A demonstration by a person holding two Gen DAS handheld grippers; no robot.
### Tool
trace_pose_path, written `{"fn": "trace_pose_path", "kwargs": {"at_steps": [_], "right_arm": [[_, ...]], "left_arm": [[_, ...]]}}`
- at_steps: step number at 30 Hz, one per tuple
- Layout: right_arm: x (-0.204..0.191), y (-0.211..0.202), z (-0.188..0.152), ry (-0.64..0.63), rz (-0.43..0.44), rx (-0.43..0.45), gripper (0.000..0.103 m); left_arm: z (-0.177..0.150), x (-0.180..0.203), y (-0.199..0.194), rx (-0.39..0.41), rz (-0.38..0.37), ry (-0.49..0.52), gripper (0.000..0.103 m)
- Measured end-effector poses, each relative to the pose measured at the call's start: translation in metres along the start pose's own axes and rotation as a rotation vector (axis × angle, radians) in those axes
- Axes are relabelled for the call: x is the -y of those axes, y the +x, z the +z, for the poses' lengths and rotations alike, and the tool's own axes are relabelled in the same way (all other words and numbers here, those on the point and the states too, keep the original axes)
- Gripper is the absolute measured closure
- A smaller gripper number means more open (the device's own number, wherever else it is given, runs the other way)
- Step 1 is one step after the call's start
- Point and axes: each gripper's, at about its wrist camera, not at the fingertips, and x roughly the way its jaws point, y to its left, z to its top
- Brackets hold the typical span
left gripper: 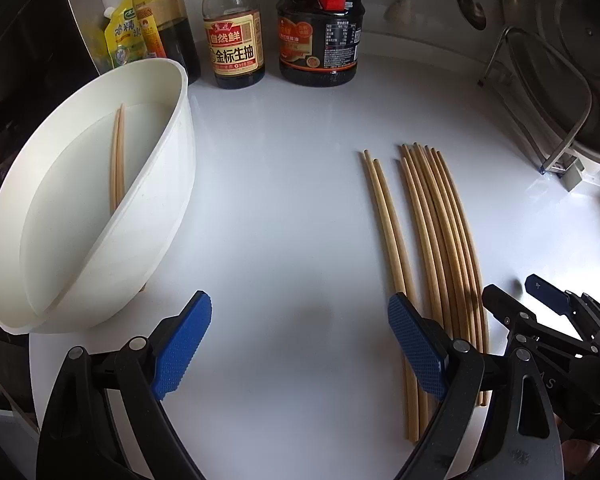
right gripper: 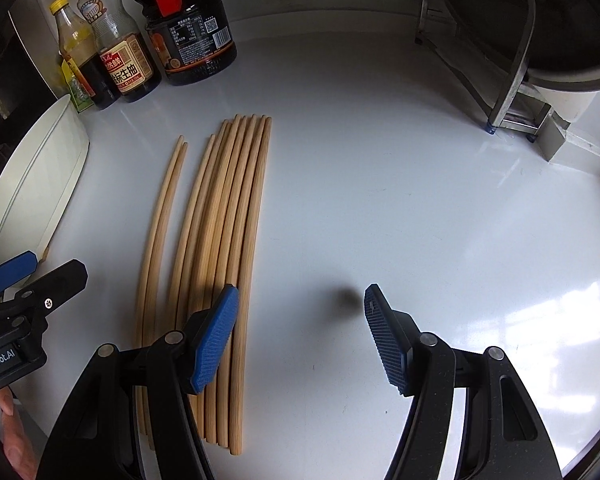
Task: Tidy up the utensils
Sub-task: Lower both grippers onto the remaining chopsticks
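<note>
Several wooden chopsticks (left gripper: pixel 440 240) lie side by side on the white counter; they also show in the right wrist view (right gripper: pixel 224 240). A separate pair (left gripper: pixel 384 224) lies just left of the bundle. A white holder (left gripper: pixel 100 208) lies tilted at the left with two chopsticks (left gripper: pixel 117 160) inside. My left gripper (left gripper: pixel 300 344) is open and empty, between the holder and the chopsticks. My right gripper (right gripper: pixel 300 340) is open and empty, its left finger (right gripper: pixel 216 340) over the bundle's near end.
Sauce bottles (left gripper: pixel 234 28) stand along the back wall. A metal rack (right gripper: pixel 500 60) and a pot stand at the back right. The holder's edge (right gripper: pixel 40 176) shows at the left in the right wrist view.
</note>
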Motion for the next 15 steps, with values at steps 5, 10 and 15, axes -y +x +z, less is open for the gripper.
{"fn": "trace_pose_path", "kwargs": {"at_steps": [5,10,15], "right_arm": [[-0.0017,0.0023,0.0008,-0.024,-0.006,-0.005,0.04],[0.0004,0.0021,0.0023,-0.027,-0.013,0.004,0.04],[-0.0025,0.0026,0.0023,-0.045,-0.02,0.011,0.04]], "left_arm": [[-0.0002,0.0011,0.0055,-0.015,-0.001,-0.009,0.015],[0.0005,0.0019,0.0057,-0.012,-0.001,-0.008,0.015],[0.0008,0.0039,0.0077,-0.022,-0.003,-0.009,0.015]]}}
